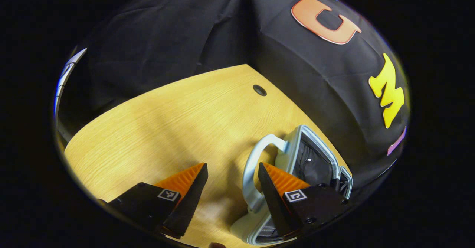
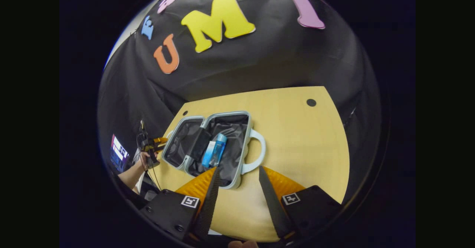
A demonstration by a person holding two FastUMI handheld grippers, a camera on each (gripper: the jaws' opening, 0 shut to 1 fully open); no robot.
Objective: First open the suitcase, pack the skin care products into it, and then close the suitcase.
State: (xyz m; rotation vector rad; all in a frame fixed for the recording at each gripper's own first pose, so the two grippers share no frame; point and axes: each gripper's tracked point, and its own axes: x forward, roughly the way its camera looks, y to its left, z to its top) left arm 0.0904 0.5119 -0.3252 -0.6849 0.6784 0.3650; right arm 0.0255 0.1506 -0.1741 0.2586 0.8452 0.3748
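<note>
A small pale grey suitcase point(image 2: 207, 144) lies open flat on the wooden table point(image 2: 297, 136), its two halves lined in black. Two blue skin care bottles point(image 2: 215, 149) lie side by side in the half with the looped handle point(image 2: 256, 147). My right gripper point(image 2: 237, 170) stands open just in front of that half, with nothing between its fingers. In the left gripper view, the suitcase point(image 1: 308, 159) and its handle point(image 1: 252, 170) sit at the lower right. My left gripper point(image 1: 232, 166) is open beside the handle and holds nothing. The left gripper point(image 2: 152, 146) and the hand holding it show beyond the suitcase's far half.
The table point(image 1: 178, 118) stretches bare to the left of the suitcase, with a round cable hole point(image 1: 259, 90) near its back edge. Another cable hole point(image 2: 311, 102) lies at the back right. A lit screen point(image 2: 118, 153) glows past the table's left edge. Black cloth walls close the booth.
</note>
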